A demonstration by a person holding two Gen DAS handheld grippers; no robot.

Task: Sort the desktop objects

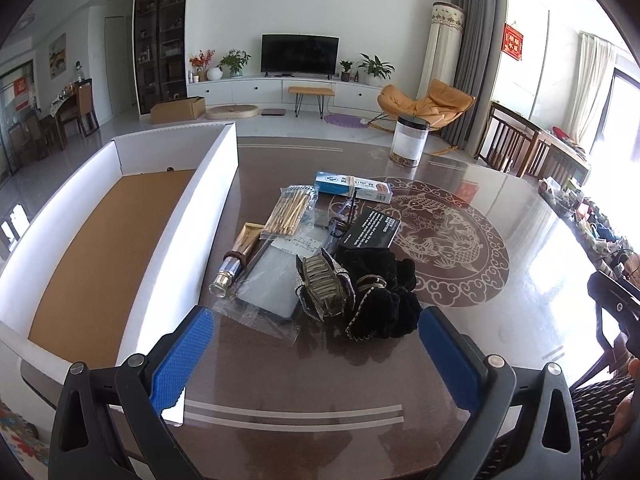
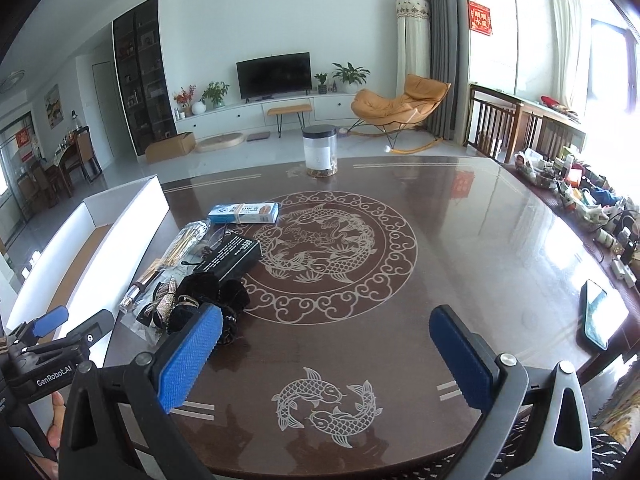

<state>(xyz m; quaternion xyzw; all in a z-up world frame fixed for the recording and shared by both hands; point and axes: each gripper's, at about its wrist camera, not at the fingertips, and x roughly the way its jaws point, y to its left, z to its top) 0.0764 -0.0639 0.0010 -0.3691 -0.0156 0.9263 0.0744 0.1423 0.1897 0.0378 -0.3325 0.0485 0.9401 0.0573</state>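
nothing is sorted yet by the look of it; the white box (image 1: pixel 120 216) lies bare inside, brown floor showing, and the clutter sits in a heap on the table (image 1: pixel 540 248) just beside the box's right wall; the left gripper (image 1: pixel 316 350) hovers spread wide and empty, near the heap's front edge; the right gripper (image 2: pixel 326 354) is likewise spread and empty, further right of the box, over bare table; i judge this the approach before a first pick; the next move calls for choosing one piece off the top, probably the black velvet scrunchie (image 1: pixel 380 292) or the hair claw (image 1: pixel 324 288) beside it, and closing on it alone, since they touch; further from the front lie a packet of sticks (image 1: pixel 290 212), a black card (image 1: pixel 370 228) and a blue-and-white carton (image 1: pixel 352 186), a gold tube (image 1: pixel 236 260) nearest the box; a flat clear packet under the claw is hard to identify; the box's near end is cut off behind the left gripper's frame.
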